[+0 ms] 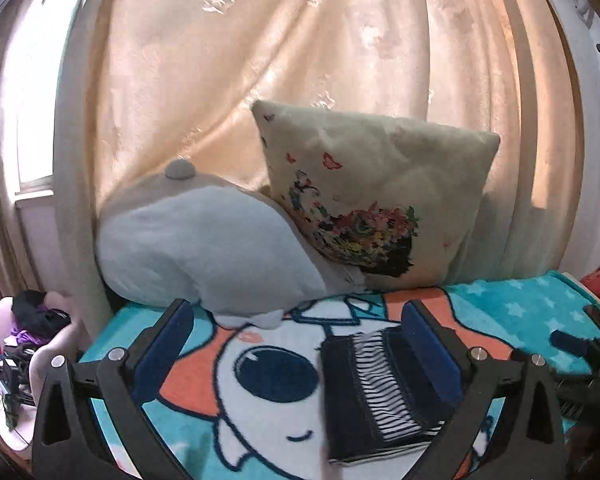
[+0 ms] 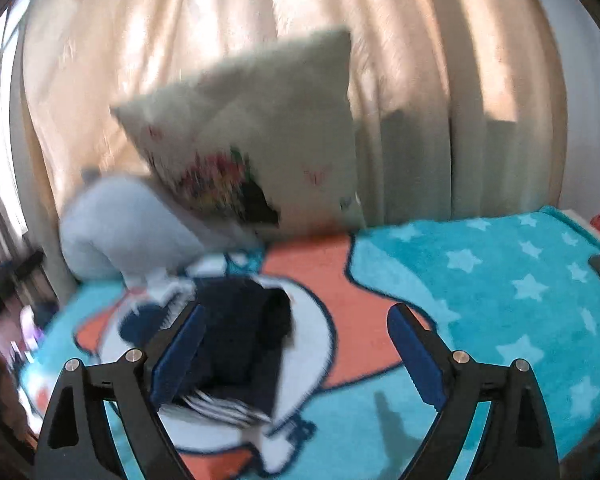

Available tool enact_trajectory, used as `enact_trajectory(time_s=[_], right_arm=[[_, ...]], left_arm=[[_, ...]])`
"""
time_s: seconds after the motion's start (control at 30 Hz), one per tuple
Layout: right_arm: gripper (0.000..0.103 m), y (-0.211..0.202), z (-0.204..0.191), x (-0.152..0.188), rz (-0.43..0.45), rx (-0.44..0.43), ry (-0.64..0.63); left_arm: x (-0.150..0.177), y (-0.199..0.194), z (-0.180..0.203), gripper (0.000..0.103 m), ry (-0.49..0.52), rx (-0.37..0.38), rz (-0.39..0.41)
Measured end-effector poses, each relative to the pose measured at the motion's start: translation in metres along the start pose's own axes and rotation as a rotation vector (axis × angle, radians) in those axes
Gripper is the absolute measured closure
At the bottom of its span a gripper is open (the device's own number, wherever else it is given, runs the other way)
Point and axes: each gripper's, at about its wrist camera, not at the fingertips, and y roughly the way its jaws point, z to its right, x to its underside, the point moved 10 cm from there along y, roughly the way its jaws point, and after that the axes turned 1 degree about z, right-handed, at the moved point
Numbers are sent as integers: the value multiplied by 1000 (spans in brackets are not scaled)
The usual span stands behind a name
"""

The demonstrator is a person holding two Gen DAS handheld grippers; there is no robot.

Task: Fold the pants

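Evidently I hold both grippers, left gripper (image 1: 296, 344) and right gripper (image 2: 296, 350), released and empty above the folded pants (image 1: 380, 392); folding looks complete.

R wrist view is smeared w/ motion blur: print on the pillow (image 2: 256, 148) unreadable, grey plush (image 2: 120, 224) just a soft blob. My L finger (image 2: 180, 356) in that view covers part of the folded pants (image 2: 240, 340). In L wrist view my R finger (image 1: 432, 356) hides the pants' right edge. Clutter (image 1: 32, 320) at far left too small and cut by frame edge to tell. Dark object (image 1: 580, 356) at right edge partly cut off.
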Motion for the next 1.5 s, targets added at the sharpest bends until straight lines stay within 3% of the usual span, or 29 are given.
enact_trajectory(time_s=[0.17,0.7,1.07,1.5], right_arm=[[6,-7,-16,9,1,47,-113],[2,4,-7,19,-32,113,-121],[2,23,10,38,-129,60,1],[2,29,3,45,-154,25,6]], left_arm=[[2,2,9,0,58,-27,-43],[46,16,21,0,69,32,-195],[64,31,24,0,63,58,-266],[77,39,24,0,64,59,-311]])
